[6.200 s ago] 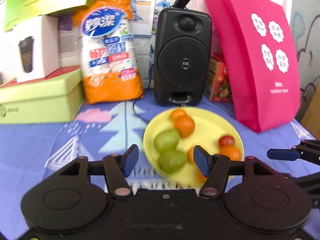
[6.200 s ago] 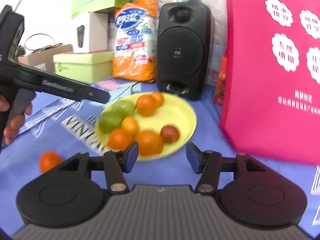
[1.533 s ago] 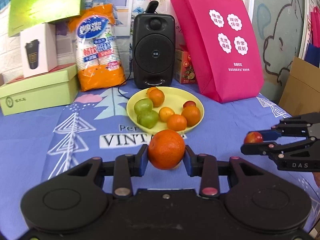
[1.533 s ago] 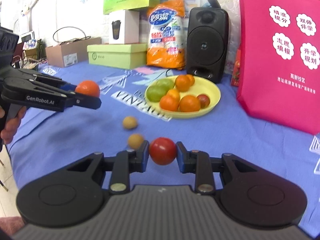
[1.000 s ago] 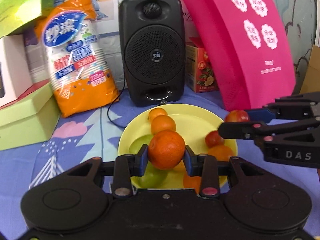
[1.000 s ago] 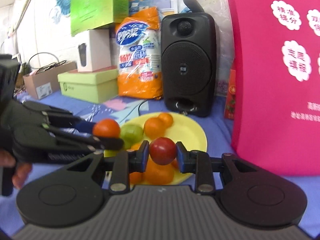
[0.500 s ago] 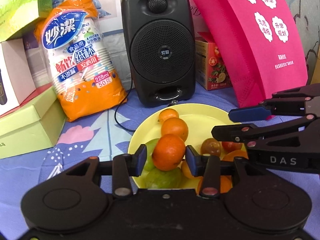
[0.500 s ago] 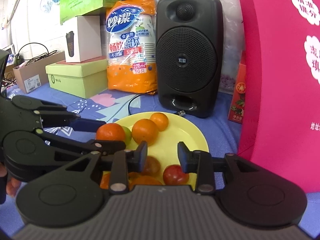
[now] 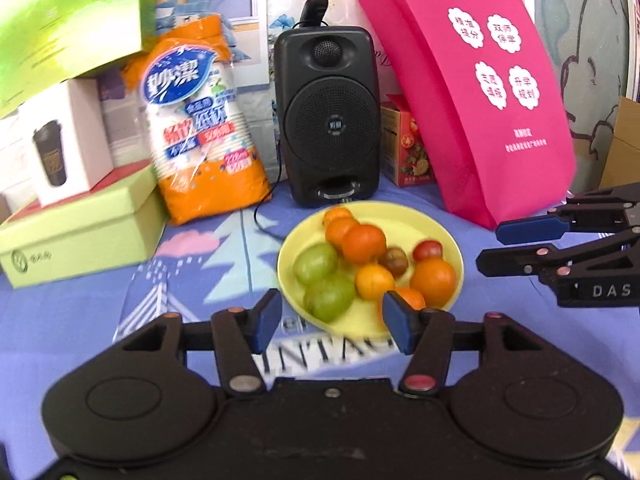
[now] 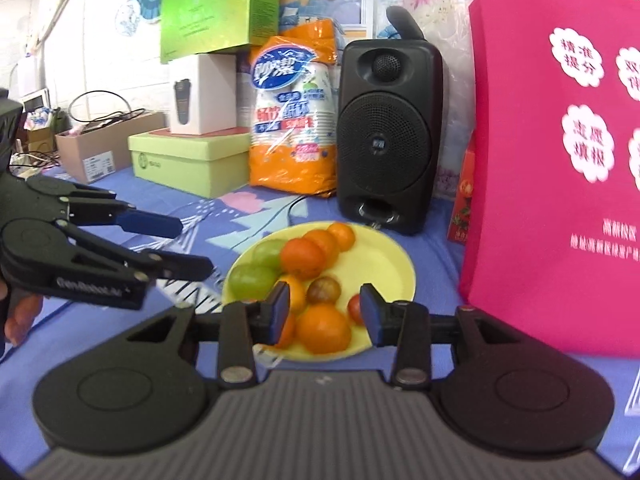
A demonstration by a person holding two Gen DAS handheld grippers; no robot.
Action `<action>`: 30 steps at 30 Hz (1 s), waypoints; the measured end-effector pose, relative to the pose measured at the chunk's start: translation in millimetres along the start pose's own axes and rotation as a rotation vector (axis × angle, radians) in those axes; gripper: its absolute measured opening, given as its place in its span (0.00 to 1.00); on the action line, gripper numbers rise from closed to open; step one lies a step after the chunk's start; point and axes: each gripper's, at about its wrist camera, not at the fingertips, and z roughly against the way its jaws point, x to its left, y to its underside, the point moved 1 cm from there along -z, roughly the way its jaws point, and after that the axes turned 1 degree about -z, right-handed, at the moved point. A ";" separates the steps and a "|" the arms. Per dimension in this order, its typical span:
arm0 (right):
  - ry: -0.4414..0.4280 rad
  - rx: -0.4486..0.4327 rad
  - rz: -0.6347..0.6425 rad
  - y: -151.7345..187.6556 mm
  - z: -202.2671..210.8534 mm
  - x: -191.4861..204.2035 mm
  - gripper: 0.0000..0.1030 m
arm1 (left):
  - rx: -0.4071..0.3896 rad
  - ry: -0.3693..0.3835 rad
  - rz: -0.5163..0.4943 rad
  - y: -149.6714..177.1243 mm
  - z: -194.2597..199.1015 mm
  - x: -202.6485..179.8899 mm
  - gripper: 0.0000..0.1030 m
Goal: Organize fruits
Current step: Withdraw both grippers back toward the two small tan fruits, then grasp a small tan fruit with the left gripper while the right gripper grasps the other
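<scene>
A yellow plate [image 9: 424, 216] [image 10: 384, 264] on the blue cloth holds several fruits: oranges [image 9: 362, 243] [image 10: 301, 257], two green fruits [image 9: 315, 264] [image 10: 250, 279], a brownish one [image 9: 393, 261] [image 10: 323, 288] and a red one [image 9: 427, 249] [image 10: 354, 309]. My left gripper [image 9: 331, 321] hangs just short of the plate's near rim, its jaws opening with nothing between them. My right gripper [image 10: 323, 313] hovers over the plate's near side, jaws also opening and empty. Each gripper shows in the other's view, the right gripper [image 9: 524, 244] at right and the left gripper [image 10: 168, 245] at left.
Behind the plate stand a black speaker [image 9: 327, 120] with its cable, an orange pack of paper cups [image 9: 200, 128], green and white boxes [image 9: 76, 224] and a pink bag [image 9: 476, 92]. A cardboard box [image 10: 104, 148] sits far left. A hand [image 10: 20, 318] holds the left gripper.
The left gripper let go of the orange and the right let go of the red fruit; both now lie on the plate. Both grippers pulled back from the plate with jaws wider.
</scene>
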 end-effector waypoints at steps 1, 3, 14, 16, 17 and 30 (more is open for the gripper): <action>-0.003 0.002 -0.001 4.5 4.3 2.7 0.37 | 0.001 0.002 0.004 6.1 6.2 -1.1 0.55; -0.016 0.010 -0.006 14.1 12.3 9.2 0.39 | 0.003 0.011 0.011 19.2 17.4 -4.5 0.55; -0.038 0.060 -0.049 73.5 47.8 43.2 0.46 | 0.054 0.012 0.024 87.0 49.8 -24.7 0.55; -0.049 0.068 -0.066 82.0 49.3 49.1 0.46 | 0.062 0.016 0.039 92.4 49.5 -26.5 0.55; -0.054 0.073 -0.071 85.7 49.4 52.2 0.46 | 0.064 0.017 0.046 94.6 48.9 -27.6 0.55; -0.016 0.125 0.035 104.9 41.3 74.6 0.47 | 0.076 0.034 0.056 77.2 -3.6 -25.0 0.55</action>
